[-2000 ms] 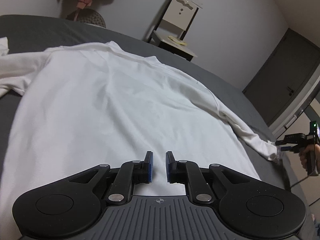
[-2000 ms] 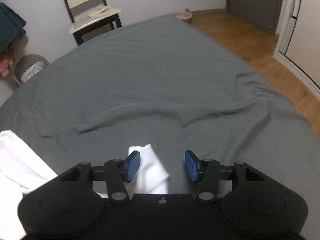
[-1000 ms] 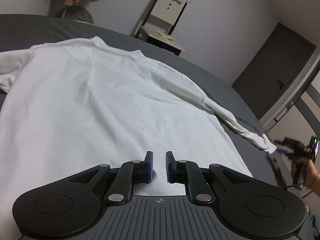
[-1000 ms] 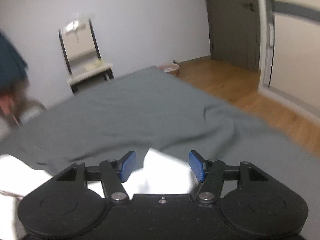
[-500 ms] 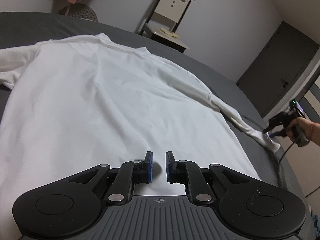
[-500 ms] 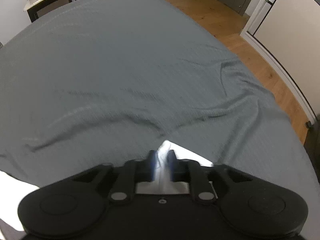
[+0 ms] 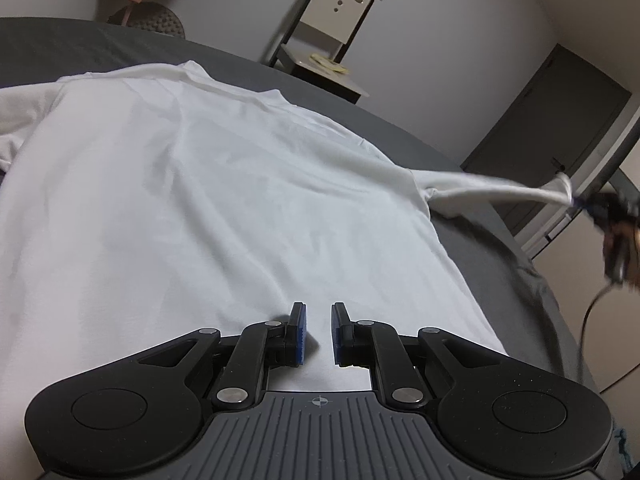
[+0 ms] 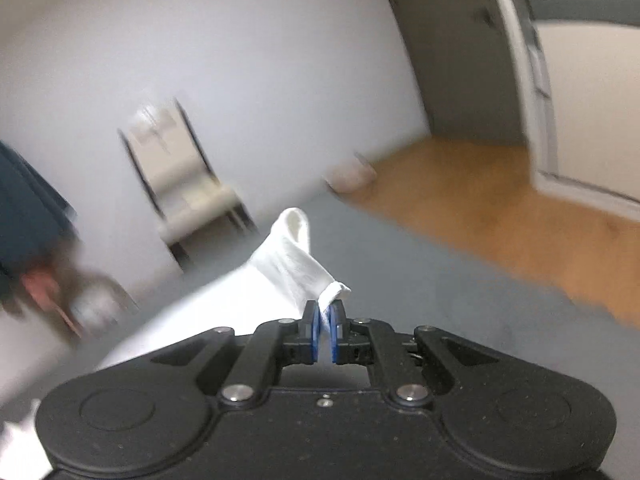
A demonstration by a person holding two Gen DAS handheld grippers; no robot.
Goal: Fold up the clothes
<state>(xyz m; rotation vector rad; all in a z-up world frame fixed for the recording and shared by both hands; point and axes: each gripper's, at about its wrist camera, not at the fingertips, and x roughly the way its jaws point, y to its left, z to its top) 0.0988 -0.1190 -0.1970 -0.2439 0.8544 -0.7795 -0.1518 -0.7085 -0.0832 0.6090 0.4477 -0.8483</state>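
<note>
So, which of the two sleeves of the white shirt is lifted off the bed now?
The sleeve at the picture's right, its cuff pinched in the right gripper. The other sleeve lies flat.

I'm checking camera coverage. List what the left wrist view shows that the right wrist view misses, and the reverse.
Left wrist only: the shirt body spread on the bed, and the left gripper over its hem. Right wrist only: the wooden floor, and the cuff pinched in the right gripper. Both: the lifted sleeve, chair, door.
</note>
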